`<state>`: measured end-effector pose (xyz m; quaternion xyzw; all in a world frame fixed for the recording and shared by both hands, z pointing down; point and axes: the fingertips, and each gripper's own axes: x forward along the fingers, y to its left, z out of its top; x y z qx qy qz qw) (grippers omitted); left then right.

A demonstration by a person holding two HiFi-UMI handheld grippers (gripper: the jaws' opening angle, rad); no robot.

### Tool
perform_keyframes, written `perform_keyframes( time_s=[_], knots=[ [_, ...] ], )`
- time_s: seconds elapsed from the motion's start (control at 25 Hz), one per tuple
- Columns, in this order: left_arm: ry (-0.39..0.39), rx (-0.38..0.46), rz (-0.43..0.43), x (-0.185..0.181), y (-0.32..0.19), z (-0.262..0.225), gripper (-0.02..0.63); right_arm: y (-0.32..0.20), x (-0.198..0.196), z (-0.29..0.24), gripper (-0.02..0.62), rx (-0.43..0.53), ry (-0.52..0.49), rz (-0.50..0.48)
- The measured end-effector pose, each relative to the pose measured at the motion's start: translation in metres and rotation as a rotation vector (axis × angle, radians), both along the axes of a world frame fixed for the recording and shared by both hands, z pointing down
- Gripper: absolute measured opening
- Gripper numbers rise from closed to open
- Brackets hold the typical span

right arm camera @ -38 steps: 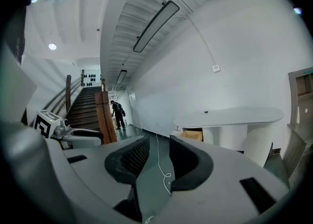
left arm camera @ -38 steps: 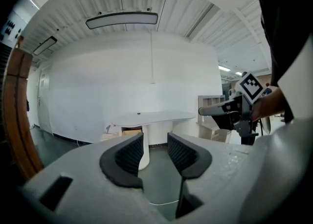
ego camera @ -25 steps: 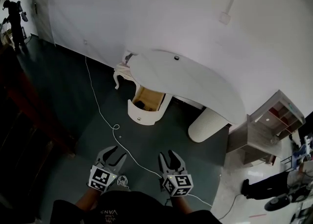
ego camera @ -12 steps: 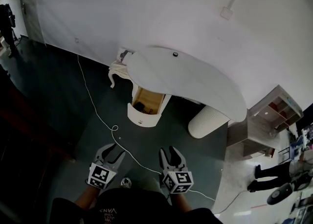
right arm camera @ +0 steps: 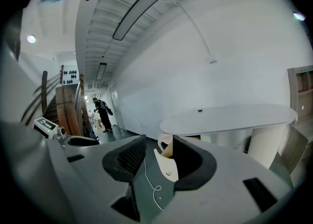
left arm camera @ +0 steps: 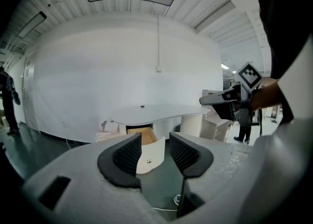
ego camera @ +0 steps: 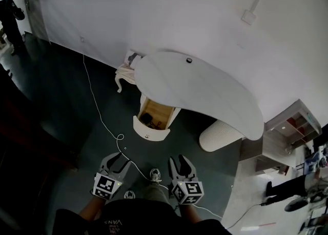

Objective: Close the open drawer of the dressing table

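The dressing table (ego camera: 169,70) is standing against the white wall (ego camera: 154,8), and its drawer (ego camera: 151,126) is hanging open beneath the near edge of the curved white worktop (ego camera: 225,103) — pulled out toward the person, showing a wooden inside with a dark thing (ego camera: 146,118) lying in it that is too small to identify. The left claw (ego camera: 120,159) and right claw (ego camera: 179,161) are hovering low in the head view, side by side above the dark floor (ego camera: 61,105), well apart from the drawer and both pointing toward it. Each claw is standing partly open with nothing between its pads; in each gripper view the drawer's rounded white front is showing only far off through the gap. A thin white cable (ego camera: 105,121) is trailing across the floor from the wall and looping just ahead of the left claw. A ribbed white pedestal (ego camera: 220,137) is propping the worktop's right end — beside it a small shelf unit (ego camera: 289,126) is standing.
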<state>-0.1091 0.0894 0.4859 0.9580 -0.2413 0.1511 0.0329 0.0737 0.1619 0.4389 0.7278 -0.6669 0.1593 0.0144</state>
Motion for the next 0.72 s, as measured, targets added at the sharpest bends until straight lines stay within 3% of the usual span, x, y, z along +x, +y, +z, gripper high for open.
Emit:
perform_keyframes(
  time_s=[0.72],
  knots=[
    [-0.033, -0.054, -0.217, 0.1, -0.089, 0.042, 0.179, -0.115, 0.101, 0.021, 0.167, -0.08, 0.013, -0.253]
  ],
)
